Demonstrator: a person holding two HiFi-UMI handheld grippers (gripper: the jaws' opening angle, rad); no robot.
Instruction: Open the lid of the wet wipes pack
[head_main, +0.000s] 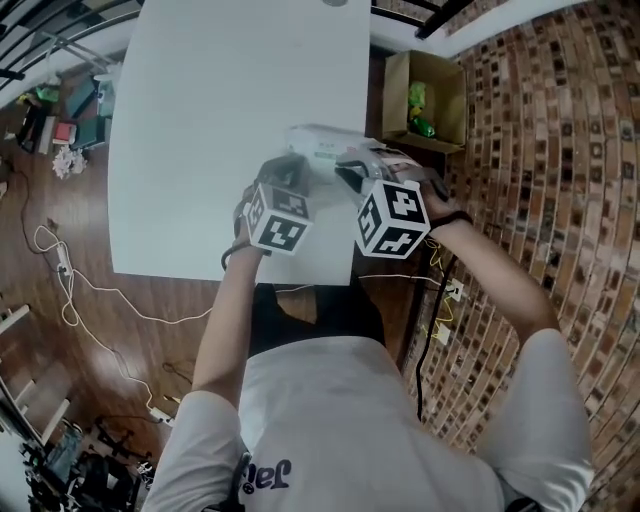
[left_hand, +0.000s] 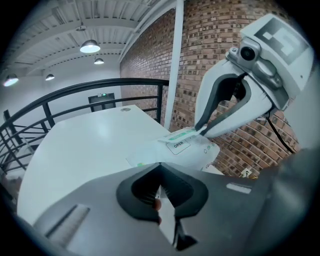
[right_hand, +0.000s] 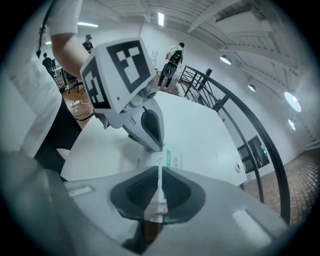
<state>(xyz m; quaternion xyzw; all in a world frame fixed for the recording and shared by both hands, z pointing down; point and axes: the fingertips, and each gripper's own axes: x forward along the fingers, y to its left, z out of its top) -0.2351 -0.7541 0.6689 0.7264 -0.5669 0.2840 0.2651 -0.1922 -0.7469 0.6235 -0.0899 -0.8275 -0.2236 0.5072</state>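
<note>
The wet wipes pack (head_main: 322, 148) lies near the right edge of the white table (head_main: 220, 120), upper centre of the head view. The left gripper (left_hand: 161, 192) has its jaws pinched narrow on the pack's near seam, apparently to anchor it. The right gripper (right_hand: 160, 192), jaws almost together, nips the thin lid (left_hand: 178, 145) flap, probably so it can be peeled up.

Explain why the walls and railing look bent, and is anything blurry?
Head view: wide lens bows the brick wall and table edges. Left gripper view: railing curves, lamp glares, left gripper up close blurs, wet wipes pack is sharp. Right gripper view: dark rounded corners.
</note>
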